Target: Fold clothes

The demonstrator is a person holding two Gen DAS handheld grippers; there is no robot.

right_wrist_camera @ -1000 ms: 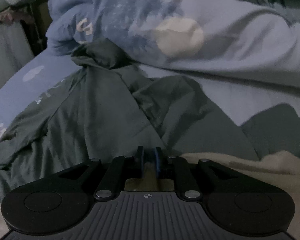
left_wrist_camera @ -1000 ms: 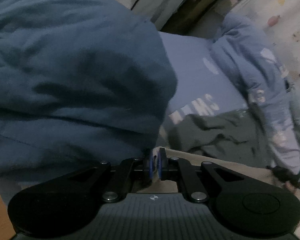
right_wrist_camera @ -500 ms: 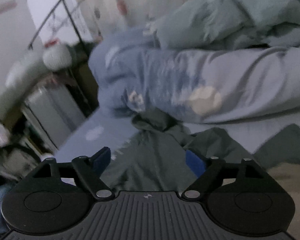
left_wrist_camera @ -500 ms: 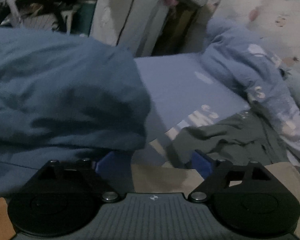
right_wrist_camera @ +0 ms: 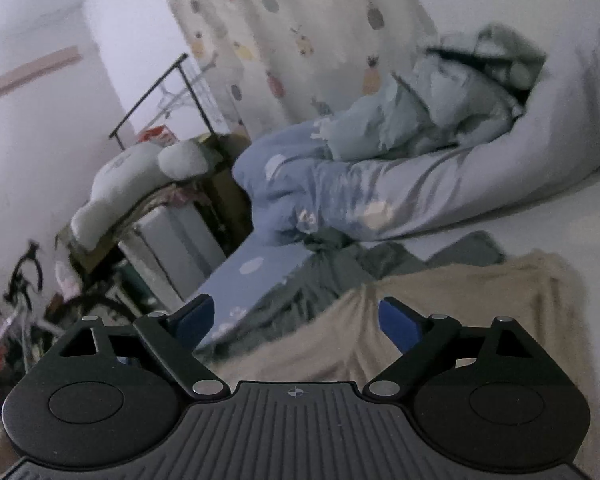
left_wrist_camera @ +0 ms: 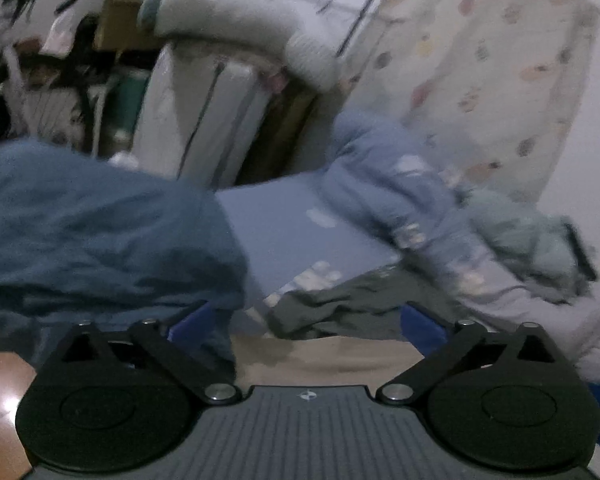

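Observation:
A tan garment (right_wrist_camera: pixel 452 320) lies folded on the bed just ahead of my right gripper (right_wrist_camera: pixel 296 320), which is open and empty above it. The same tan garment (left_wrist_camera: pixel 324 356) lies below my left gripper (left_wrist_camera: pixel 304 320), also open and empty. A dark grey-green garment (left_wrist_camera: pixel 340 304) lies crumpled behind the tan one; it also shows in the right wrist view (right_wrist_camera: pixel 332 264). A blue garment (left_wrist_camera: pixel 100 240) is bunched at the left of the left wrist view.
A blue duvet (right_wrist_camera: pixel 360 184) is heaped along the far side of the bed, by a patterned curtain (right_wrist_camera: pixel 284 32). A white plush toy (right_wrist_camera: pixel 140 176) lies on stacked boxes past the bed's end. A bicycle (right_wrist_camera: pixel 24 300) stands at left. The blue sheet (left_wrist_camera: pixel 284 232) shows between clothes.
Both grippers were shut on the tan garment a second ago. They have let go, opened wide and lifted up and back, so the room beyond the bed shows.

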